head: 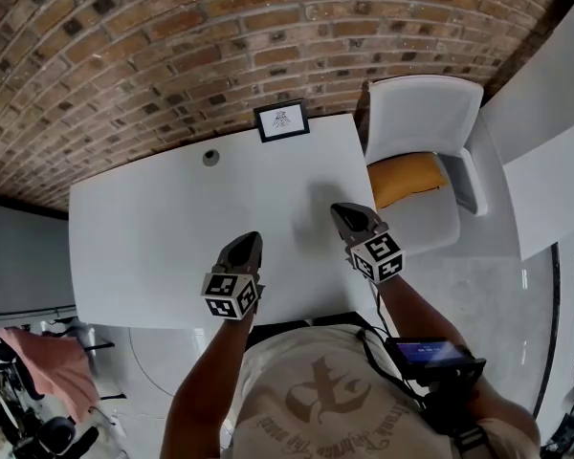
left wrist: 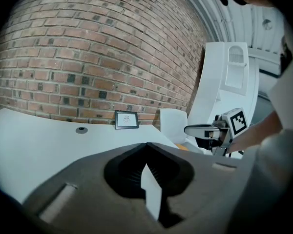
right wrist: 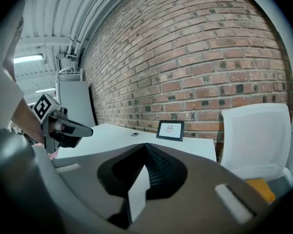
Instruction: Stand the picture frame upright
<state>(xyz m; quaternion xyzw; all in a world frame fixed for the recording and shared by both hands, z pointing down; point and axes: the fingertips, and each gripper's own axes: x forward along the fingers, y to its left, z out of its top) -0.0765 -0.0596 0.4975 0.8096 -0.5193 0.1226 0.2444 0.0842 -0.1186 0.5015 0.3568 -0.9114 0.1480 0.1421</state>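
Observation:
A small black picture frame (head: 281, 120) with a white print stands upright at the far edge of the white table (head: 153, 228), against the brick wall. The left gripper view has the frame (left wrist: 126, 120) far off, and the right gripper view has the frame (right wrist: 170, 129) ahead too. My left gripper (head: 249, 241) hovers over the table's near side, jaws shut and empty. My right gripper (head: 344, 211) hovers near the table's right edge, also shut with nothing in it. Both are well short of the frame.
A round cable hole (head: 210, 158) sits in the table left of the frame. A white chair (head: 426, 122) with an orange cushion (head: 407, 177) stands off the table's right end. The brick wall (head: 172, 46) runs behind the table.

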